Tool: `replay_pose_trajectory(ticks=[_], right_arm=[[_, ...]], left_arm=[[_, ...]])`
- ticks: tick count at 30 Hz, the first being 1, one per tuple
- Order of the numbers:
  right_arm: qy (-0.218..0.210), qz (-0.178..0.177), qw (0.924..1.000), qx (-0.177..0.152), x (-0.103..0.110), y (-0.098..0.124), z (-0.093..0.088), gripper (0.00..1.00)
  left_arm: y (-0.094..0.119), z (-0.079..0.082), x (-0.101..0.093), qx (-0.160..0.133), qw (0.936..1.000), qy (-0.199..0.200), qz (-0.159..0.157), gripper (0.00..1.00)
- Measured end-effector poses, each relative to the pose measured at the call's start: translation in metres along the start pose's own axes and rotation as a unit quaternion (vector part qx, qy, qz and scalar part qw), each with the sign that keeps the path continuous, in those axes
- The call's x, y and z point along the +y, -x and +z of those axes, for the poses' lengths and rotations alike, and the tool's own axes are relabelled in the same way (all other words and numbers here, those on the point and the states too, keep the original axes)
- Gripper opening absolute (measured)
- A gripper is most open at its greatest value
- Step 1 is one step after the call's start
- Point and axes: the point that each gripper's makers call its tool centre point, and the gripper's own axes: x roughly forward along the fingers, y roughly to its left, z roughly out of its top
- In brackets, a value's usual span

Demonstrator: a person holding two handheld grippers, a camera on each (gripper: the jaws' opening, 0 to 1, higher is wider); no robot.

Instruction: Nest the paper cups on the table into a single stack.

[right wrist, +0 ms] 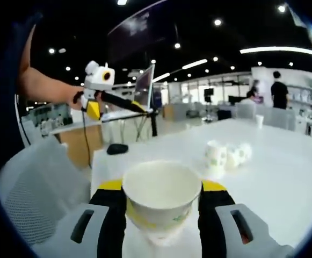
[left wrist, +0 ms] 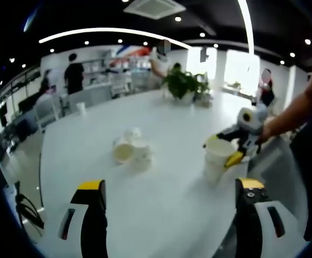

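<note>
Right gripper view: my right gripper [right wrist: 164,207] clamps an upright cup [right wrist: 162,200]; loose cups [left wrist: 130,150] lie mid-table, ahead of my open left gripper [left wrist: 169,196].

A potted plant [left wrist: 183,85] is sitting at the white surface's [left wrist: 161,215] far edge, upper centre of the left gripper view, while a dark mouse-like object [right wrist: 116,149] is lying at centre-left of the right gripper view.
</note>
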Motion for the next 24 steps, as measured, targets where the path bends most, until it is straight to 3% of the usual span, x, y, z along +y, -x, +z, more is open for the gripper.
replay_pose_trajectory(ticks=[4, 9, 15, 18, 24], right_arm=[[-0.027, 0.000, 0.9996, -0.012, -0.002, 0.002, 0.009, 0.54], [-0.063, 0.005, 0.9980, 0.002, -0.004, 0.007, 0.022, 0.76], [-0.039, -0.017, 0.9990, -0.011, -0.024, 0.021, 0.052, 0.81], [-0.025, -0.029, 0.9990, -0.026, -0.037, 0.031, 0.078, 0.84], [0.017, -0.045, 0.9988, 0.009, -0.059, 0.051, 0.091, 0.87]], left_arm=[[-0.001, 0.001, -0.002, -0.002, 1.0000, 0.000, -0.001, 0.98], [0.001, 0.000, -0.002, -0.006, 1.0000, 0.004, 0.000, 0.98], [0.004, 0.002, -0.001, -0.015, 0.9998, 0.009, 0.006, 0.98], [0.004, 0.003, 0.002, -0.023, 0.9996, 0.014, 0.010, 0.98], [0.002, 0.004, 0.003, -0.038, 0.9988, 0.028, 0.010, 0.98]])
